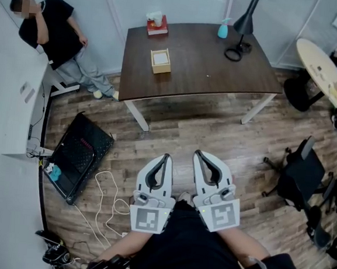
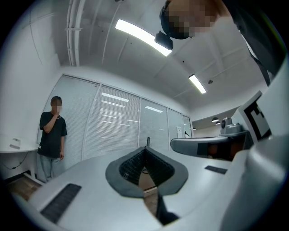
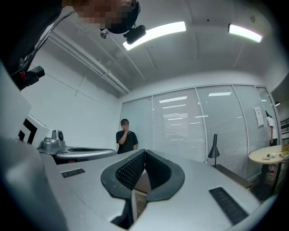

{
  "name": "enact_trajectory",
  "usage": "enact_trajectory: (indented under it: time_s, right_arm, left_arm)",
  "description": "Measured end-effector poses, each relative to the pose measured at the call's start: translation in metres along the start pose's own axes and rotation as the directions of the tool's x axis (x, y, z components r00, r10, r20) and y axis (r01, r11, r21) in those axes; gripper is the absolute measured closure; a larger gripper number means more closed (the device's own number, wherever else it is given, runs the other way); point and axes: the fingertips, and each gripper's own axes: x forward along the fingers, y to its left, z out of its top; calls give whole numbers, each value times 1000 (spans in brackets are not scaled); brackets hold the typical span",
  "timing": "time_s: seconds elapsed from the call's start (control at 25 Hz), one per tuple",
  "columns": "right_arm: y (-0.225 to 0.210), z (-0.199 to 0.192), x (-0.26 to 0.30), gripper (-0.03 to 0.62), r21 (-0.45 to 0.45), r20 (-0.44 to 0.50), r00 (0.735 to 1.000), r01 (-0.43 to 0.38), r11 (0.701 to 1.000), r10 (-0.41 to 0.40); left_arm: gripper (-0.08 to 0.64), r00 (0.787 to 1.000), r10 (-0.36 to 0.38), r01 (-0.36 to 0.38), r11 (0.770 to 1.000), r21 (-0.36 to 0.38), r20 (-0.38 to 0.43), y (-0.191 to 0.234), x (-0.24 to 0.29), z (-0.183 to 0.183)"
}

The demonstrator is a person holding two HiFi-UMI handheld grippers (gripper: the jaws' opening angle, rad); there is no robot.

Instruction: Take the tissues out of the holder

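Tissue holder [image 1: 160, 60]: we see it on the dark table [image 1: 220, 77], left part, opening upward, roughly square.
Tissues [image 1: 161, 58]: flat in its top.
Left gripper [image 1: 166, 156]: jaws together, empty.
Right gripper [image 1: 197, 153]: likewise, well short of the table.

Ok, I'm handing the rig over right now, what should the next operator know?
Left gripper: shut, empty, held low in front of the body.
Right gripper: shut, empty, right beside it.
The wooden tissue holder stands on the dark table across the floor, with the tissues in it.
Done: nothing yet.
Left: walk up to the table, open the jaws, pull the tissues out of the holder.
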Motion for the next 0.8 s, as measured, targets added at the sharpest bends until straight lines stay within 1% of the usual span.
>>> enact_trajectory:
  time_s: [0.08,0.24,0.4,0.6,0.8]
  right_arm:
    - [-4,-2,-2,583,8,2,1000,-5,1000,5]
    - [-12,-9,-5,583,45,-4,1000,-16,999,17]
    - [-19,-20,-11,583,35,-30,999,-9,999,10]
    - [-27,-28,-18,583,43,-65,998,-6,999,9]
    - [-31,-27,-19,583,45,-66,997,-25,999,28]
  left_arm:
    - [561,1000,11,-11,1000,-5,-6,-1,1,-3]
    - [561,1000,22,-22,1000,15,-3,-1,5,-4]
    - [561,1000,28,-28,1000,-3,11,-8,10,-4]
    - [561,1000,31,-31,999,-13,-3,-14,16,-13]
    - [561,999,55,-55,998,5,1,-9,16,-13]
